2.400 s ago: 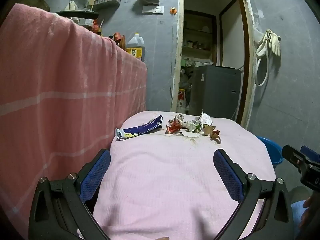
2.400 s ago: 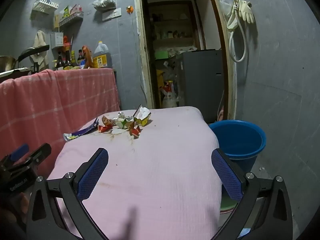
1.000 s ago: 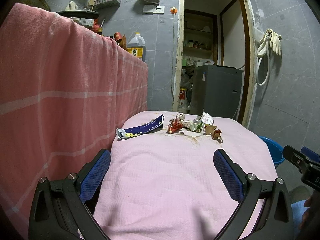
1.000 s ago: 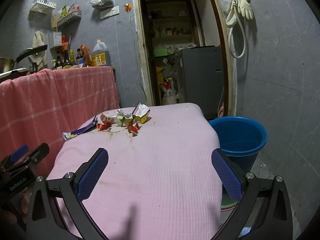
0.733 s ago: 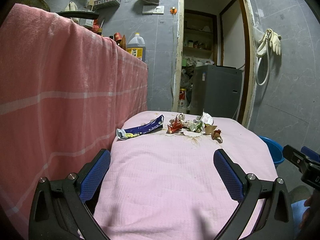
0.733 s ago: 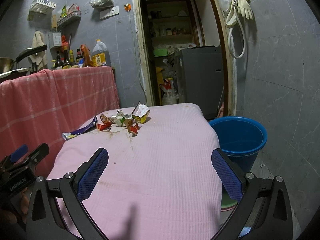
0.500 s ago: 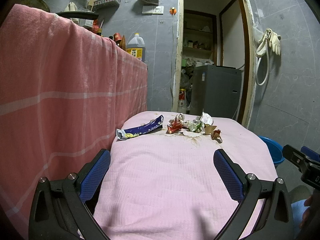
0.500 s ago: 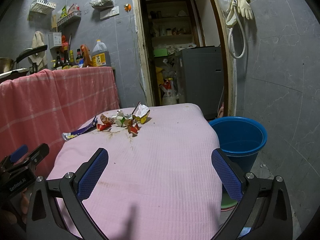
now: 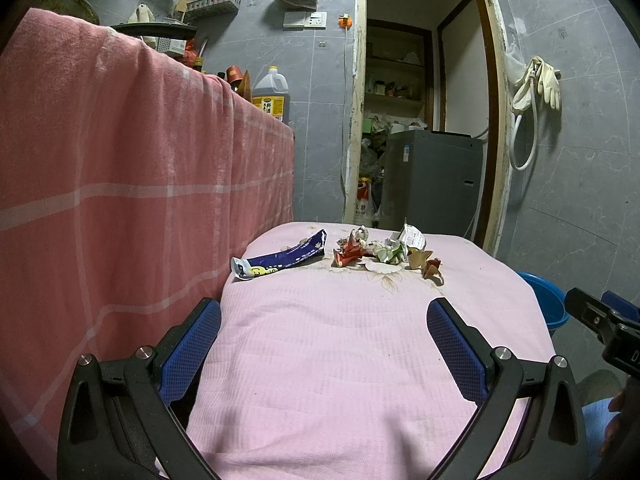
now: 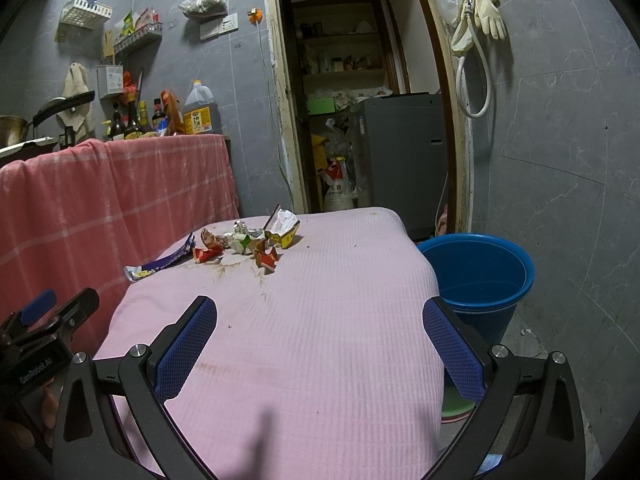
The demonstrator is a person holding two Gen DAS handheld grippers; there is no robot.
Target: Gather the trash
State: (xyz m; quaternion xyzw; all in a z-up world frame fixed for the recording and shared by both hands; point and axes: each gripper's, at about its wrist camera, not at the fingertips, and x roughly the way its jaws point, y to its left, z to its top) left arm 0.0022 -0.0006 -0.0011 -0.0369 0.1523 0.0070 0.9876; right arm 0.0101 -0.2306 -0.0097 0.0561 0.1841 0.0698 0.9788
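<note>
- The left gripper (image 9: 323,344) hovers over the near end of a table draped in a pink cloth (image 9: 340,360); its two blue-padded fingers (image 9: 188,354) stand wide apart with nothing between them.
- The right gripper (image 10: 320,344) hangs over the same near end, its fingers (image 10: 454,354) spread just as wide and holding nothing.
- The trash sits at the far end of the table, well apart from both grippers — a small heap of crumpled wrappers (image 9: 384,252) with a red scrap (image 9: 349,251) on its left side and a brown-and-red piece (image 9: 430,266) on its right.
- In the right wrist view the same heap (image 10: 248,246) shows a torn yellow carton (image 10: 283,230) standing at its far right edge.
- A long blue wrapper (image 9: 280,262) lies flat just left of the heap, near the table's left edge.
- Brownish stains (image 9: 390,280) mark the cloth just in front of the heap.
- A blue bucket (image 10: 478,280) stands on the floor beside the table's right edge — open at the top.
- A red checked cloth (image 9: 120,184) hangs along the table's left side.
- A grey appliance (image 10: 400,160) stands in the doorway beyond the table.
- Rubber gloves (image 10: 482,14) hang on the tiled wall to the right.
</note>
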